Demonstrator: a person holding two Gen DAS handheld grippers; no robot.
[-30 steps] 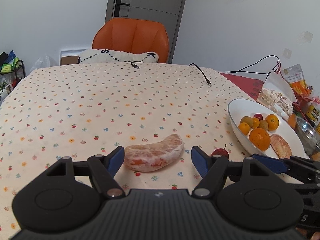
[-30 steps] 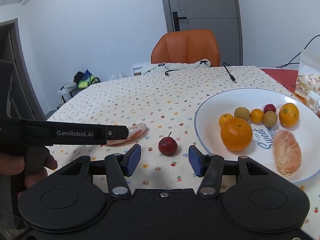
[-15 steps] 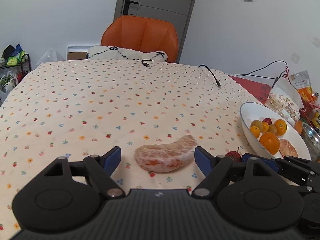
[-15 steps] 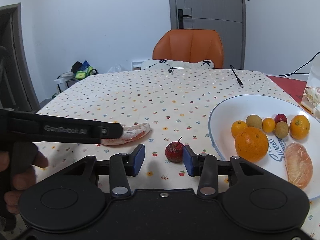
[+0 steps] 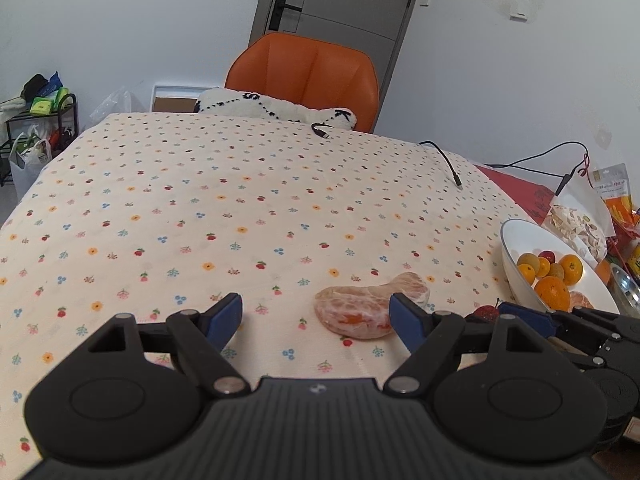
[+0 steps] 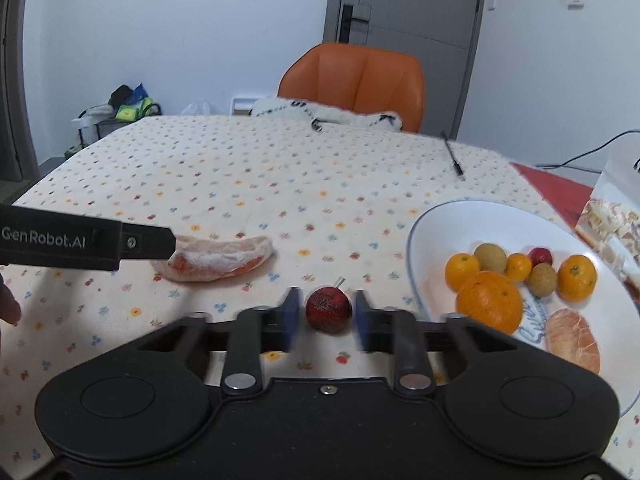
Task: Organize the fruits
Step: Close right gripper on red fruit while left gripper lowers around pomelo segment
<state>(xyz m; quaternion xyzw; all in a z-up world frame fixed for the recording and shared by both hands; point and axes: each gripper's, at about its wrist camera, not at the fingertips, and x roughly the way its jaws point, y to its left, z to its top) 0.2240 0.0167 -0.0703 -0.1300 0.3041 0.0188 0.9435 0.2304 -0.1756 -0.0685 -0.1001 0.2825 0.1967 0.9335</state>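
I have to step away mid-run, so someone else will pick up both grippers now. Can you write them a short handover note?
Right gripper: nearly closed around the small red fruit on the tablecloth; contact is blurred, not confirmed gripped.
Left gripper: open and empty, the peeled pomelo segment lies by its right finger.
White plate: already holds the oranges, small round fruits and one peeled segment.
Left to do: secure the red fruit and move it to the plate, then the pomelo segment.
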